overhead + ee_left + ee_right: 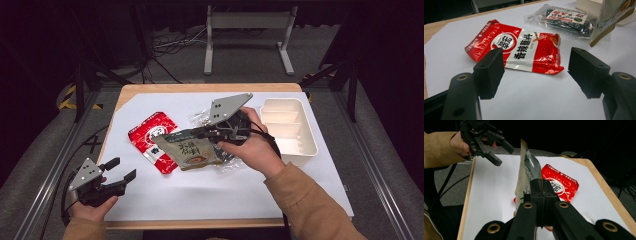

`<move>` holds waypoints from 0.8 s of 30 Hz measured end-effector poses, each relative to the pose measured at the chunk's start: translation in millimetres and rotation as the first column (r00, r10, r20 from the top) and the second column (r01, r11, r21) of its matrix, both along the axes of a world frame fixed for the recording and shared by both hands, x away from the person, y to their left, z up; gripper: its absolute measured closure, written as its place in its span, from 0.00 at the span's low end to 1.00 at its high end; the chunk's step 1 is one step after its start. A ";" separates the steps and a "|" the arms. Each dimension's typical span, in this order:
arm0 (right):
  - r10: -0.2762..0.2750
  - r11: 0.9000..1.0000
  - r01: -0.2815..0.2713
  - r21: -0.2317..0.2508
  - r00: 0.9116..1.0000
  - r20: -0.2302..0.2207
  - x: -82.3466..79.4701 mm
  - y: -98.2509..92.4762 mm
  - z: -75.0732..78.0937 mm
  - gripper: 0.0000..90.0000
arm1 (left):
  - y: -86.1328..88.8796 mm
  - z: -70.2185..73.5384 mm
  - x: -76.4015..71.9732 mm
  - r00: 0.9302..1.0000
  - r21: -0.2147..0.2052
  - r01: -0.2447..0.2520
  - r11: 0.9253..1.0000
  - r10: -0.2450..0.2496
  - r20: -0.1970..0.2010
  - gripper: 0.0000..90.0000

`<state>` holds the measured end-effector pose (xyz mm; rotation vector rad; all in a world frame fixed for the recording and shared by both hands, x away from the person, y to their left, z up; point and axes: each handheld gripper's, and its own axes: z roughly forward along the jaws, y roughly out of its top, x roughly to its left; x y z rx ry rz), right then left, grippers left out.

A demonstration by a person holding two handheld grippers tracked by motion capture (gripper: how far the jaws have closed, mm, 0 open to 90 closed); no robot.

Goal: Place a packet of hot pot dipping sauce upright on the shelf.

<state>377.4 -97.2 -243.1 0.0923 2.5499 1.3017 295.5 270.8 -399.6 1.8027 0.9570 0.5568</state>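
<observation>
Your right gripper is clamped on one edge of the tan pouch, lifted above the red packet. Carry it toward the white tray at three o'clock, probably its destination. Your left gripper waits wide apart.

Plenty of open white table along the near edge, so a hand can slide across there easy. Mid-table gets crowded: the red packet lies flat just ahead of the left tongs, the beige pouch hangs off the table in the right tongs, overlapping it, with the clear dark packet behind. The white tray blocks the far right side.
</observation>
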 end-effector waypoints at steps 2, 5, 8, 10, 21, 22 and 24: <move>-0.002 1.000 0.002 0.004 1.000 0.002 0.4 -1.7 0.7 1.00 | 0.8 -0.5 1.0 1.000 -0.001 0.000 1.000 0.000 -0.001 0.34; -0.017 1.000 0.017 0.019 1.000 0.005 2.3 -9.7 4.1 1.00 | 1.6 -1.1 2.0 1.000 0.006 -0.001 1.000 0.001 -0.005 0.33; -0.030 0.999 0.030 0.027 0.999 0.010 3.6 -15.3 6.0 1.00 | 1.5 -1.3 2.5 1.000 0.007 -0.003 1.000 0.003 0.000 0.32; -0.039 0.999 0.039 0.032 0.999 0.011 4.8 -21.2 7.8 1.00 | 1.4 -1.8 2.9 1.000 0.008 -0.005 1.000 0.005 -0.001 0.32; -0.086 0.995 0.085 0.046 0.996 0.025 11.3 -43.6 14.8 1.00 | 1.7 -3.1 4.3 1.000 0.009 -0.011 1.000 0.011 -0.005 0.31; -0.090 0.995 0.088 0.048 0.996 0.027 12.3 -46.4 15.6 1.00 | 1.9 -3.2 4.5 1.000 0.010 -0.013 1.000 0.013 -0.004 0.31; -0.098 0.994 0.096 0.050 0.995 0.036 14.0 -51.6 17.2 1.00 | 2.2 -3.5 4.9 1.000 0.009 -0.012 1.000 0.012 -0.008 0.31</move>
